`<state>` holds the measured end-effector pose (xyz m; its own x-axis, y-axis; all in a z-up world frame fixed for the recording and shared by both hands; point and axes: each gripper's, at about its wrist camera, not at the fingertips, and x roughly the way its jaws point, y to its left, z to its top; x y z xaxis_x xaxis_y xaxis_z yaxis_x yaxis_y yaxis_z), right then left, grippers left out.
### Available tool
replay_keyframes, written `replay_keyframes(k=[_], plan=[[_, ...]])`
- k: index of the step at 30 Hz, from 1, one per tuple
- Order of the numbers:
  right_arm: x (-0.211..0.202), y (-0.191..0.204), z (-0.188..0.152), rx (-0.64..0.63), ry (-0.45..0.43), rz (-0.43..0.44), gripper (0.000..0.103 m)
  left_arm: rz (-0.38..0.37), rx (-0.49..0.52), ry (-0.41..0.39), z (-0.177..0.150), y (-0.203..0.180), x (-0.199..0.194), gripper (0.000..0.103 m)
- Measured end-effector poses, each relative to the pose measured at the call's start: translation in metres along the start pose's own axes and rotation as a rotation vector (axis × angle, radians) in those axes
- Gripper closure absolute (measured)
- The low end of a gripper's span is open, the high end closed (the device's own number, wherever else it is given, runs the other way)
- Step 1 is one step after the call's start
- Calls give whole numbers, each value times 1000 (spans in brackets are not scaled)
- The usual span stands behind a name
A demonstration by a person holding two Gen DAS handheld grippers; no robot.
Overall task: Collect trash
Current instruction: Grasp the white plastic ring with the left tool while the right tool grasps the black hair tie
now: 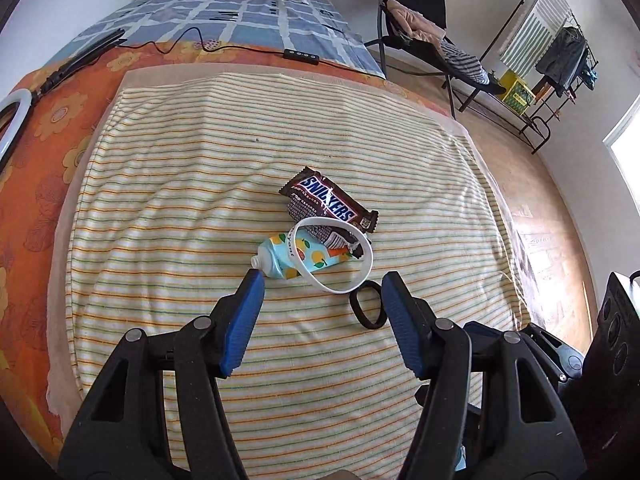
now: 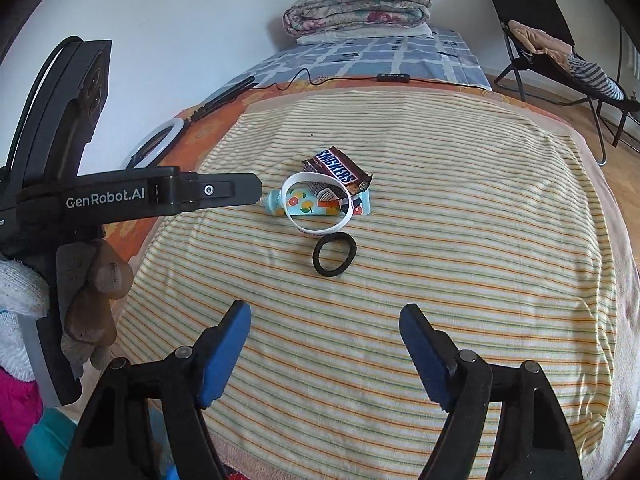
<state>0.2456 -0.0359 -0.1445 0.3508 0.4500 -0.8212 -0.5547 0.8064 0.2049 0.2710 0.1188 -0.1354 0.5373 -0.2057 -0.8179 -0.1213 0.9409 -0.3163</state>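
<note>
A brown Snickers wrapper (image 1: 328, 202) (image 2: 340, 170) lies on the striped towel (image 1: 200, 208) (image 2: 460, 220). Just in front of it lies a squeezed light-blue tube with fruit print (image 1: 288, 258) (image 2: 312, 204). A white wristband (image 1: 340, 256) (image 2: 320, 204) rests over both. A black hair tie (image 1: 366, 304) (image 2: 335, 255) lies on the towel in front of them. My left gripper (image 1: 322, 280) is open and empty, its left fingertip by the tube's cap, its right one by the hair tie. It shows from the side in the right wrist view (image 2: 240, 188). My right gripper (image 2: 326, 314) is open and empty, well short of the hair tie.
The towel lies on an orange flowered sheet (image 1: 48, 128) on a bed with a blue checked cover (image 1: 240, 16). A ring light (image 1: 10, 120), a black cable with remote (image 1: 302, 56) and folded quilts (image 2: 356, 6) lie farther back. A folding chair (image 1: 424, 32) and clothes rack (image 1: 560, 52) stand to the right.
</note>
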Motion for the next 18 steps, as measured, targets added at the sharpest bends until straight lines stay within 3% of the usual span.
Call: replay_keyframes(k=[1, 5, 7, 14, 16, 18], plan=[[6, -2, 3, 5, 4, 0, 26, 3, 0, 10, 4, 2, 7, 50], [26, -10, 12, 18, 18, 4, 26, 18, 26, 29, 16, 5, 28, 51], [33, -11, 15, 14, 22, 4, 27, 26, 46, 44, 20, 6, 38, 58], [52, -12, 21, -6, 30, -9, 30, 30, 65, 59, 28, 10, 56, 59], [56, -11, 23, -17, 31, -15, 30, 29, 69, 67, 28, 11, 59, 65], [59, -11, 23, -28, 33, -20, 31, 31, 73, 69, 28, 11, 61, 66]])
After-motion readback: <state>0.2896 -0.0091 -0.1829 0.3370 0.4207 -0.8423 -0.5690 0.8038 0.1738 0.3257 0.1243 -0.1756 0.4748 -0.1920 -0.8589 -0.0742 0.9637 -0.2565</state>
